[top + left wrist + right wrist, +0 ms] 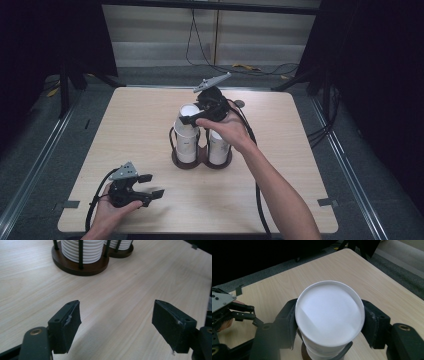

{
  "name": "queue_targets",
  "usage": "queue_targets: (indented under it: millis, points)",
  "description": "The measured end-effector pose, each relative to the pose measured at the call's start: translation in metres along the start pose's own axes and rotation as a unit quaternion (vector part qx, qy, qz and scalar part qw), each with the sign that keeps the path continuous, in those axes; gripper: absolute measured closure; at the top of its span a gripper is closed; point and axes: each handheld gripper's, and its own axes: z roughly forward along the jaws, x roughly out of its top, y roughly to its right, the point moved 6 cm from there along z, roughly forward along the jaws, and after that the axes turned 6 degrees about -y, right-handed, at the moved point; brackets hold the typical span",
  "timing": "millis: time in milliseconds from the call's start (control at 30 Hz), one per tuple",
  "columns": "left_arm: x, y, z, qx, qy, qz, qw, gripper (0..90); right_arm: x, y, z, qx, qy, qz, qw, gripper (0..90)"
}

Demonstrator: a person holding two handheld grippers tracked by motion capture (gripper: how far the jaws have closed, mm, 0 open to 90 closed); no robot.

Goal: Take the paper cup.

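Two stacks of white paper cups stand in a dark brown holder (200,163) with black rods at the table's middle. My right gripper (193,113) is over the taller left stack (186,137) and is shut on its top cup (329,312). The black pads (374,320) press on both sides of that cup just under its rim. The shorter right stack (218,148) lies partly behind the person's right hand. My left gripper (152,185) rests low near the table's front left, open with only bare wood between its jaws. It (116,322) points toward the holder's base (80,266).
The light wooden table (280,150) has bare room on all sides of the holder. A black cable (257,200) trails from the right gripper along the forearm to the front edge. Dark curtains and floor cables surround the table.
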Motion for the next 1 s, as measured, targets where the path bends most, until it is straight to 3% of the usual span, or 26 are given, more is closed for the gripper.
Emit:
queue_targets:
  millis: [333,667,1000]
  points:
    - [0.002,-0.001,-0.001,-0.004,0.012,-0.007,0.9999,23.1,0.002,-0.004,-0.013,0.006,0.02,-0.003,0.9998,38.2]
    - [0.004,-0.004,0.001,-0.011,0.008,-0.021,0.9997,17.0,-0.01,-0.012,-0.027,0.018,0.039,-0.002,0.9991,38.3]
    - [0.019,0.001,-0.002,0.0,0.026,0.001,0.9997,19.1,-0.022,-0.022,-0.034,0.034,0.047,0.002,0.9983,38.3]
